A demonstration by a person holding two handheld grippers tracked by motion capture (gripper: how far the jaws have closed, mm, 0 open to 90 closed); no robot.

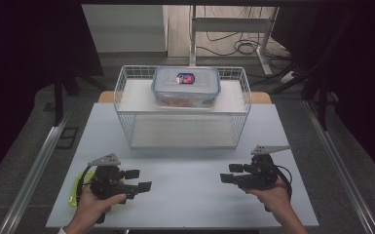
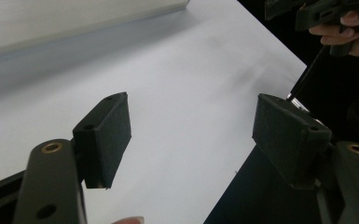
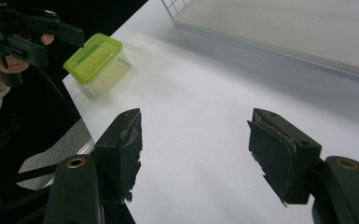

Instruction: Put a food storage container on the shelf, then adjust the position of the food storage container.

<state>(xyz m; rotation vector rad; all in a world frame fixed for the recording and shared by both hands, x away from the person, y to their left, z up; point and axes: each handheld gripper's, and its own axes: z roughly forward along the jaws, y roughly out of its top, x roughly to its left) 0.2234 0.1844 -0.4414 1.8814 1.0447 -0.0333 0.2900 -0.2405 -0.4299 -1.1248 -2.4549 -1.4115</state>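
My left gripper (image 1: 140,179) hovers low over the front left of the white table (image 1: 185,165), jaws open and pointing right with nothing between them. In its own view the left gripper (image 2: 193,116) frames bare tabletop. My right gripper (image 1: 229,173) hovers at the front right, open and empty, pointing left toward the other. The right gripper (image 3: 196,130) also frames bare table. A small lime-green lidded box (image 3: 98,58) sits at the table's left edge, partly hidden under the left hand (image 1: 75,192). A clear lidded container (image 1: 186,87) with a blue-rimmed lid rests on the wire basket's upper shelf.
The white wire basket (image 1: 126,122) stands at the table's back middle, with a lower shelf (image 1: 182,131) open toward me. A metal rail (image 1: 34,170) runs along the floor at left. Table legs and cables (image 1: 238,46) lie beyond the basket.
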